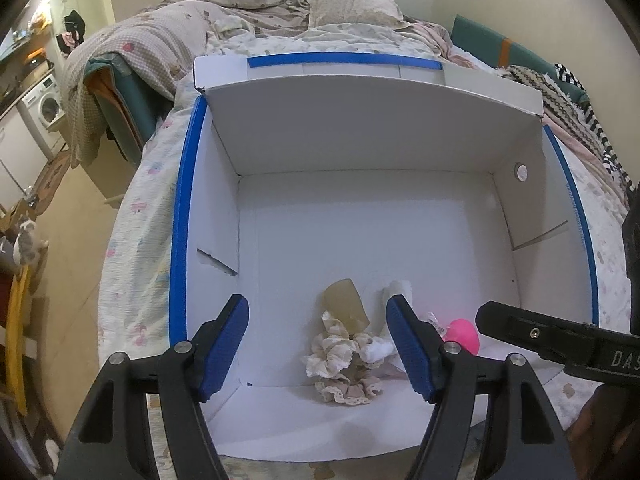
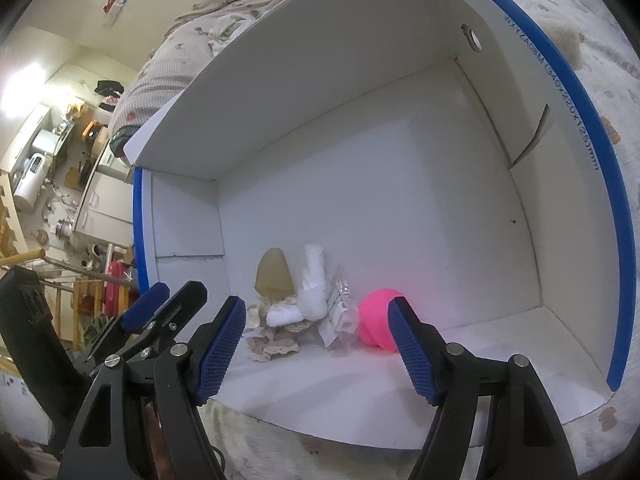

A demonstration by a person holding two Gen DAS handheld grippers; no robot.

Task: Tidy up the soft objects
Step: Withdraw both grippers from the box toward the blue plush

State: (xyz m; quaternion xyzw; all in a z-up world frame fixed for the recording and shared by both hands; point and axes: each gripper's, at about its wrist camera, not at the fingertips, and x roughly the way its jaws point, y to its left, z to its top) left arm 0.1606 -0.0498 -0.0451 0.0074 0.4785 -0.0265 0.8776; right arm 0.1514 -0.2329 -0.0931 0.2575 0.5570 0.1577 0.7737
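Note:
A white cardboard box with blue rims [image 1: 182, 216] [image 2: 616, 208] sits open on a bed. Near its front wall lie soft items: a tan sock [image 1: 347, 306] [image 2: 274, 274], cream lace-trimmed cloth [image 1: 334, 354] [image 2: 272, 346], rolled white socks [image 1: 396, 292] [image 2: 312, 280], a clear plastic packet [image 2: 340, 316] and a pink ball [image 1: 464, 336] [image 2: 376, 320]. My left gripper [image 1: 318, 312] is open and empty, just above the lace cloth. My right gripper [image 2: 318, 312] is open and empty over the box's front edge; its black finger shows in the left wrist view [image 1: 520, 332].
The bed carries a floral sheet [image 1: 136, 248], rumpled blankets [image 1: 168, 36] and a pillow [image 1: 352, 2] behind the box. Striped clothing [image 1: 576, 120] lies at the right. A washing machine [image 1: 44, 108] and kitchen clutter [image 2: 52, 168] stand off to the left, beyond the bed edge.

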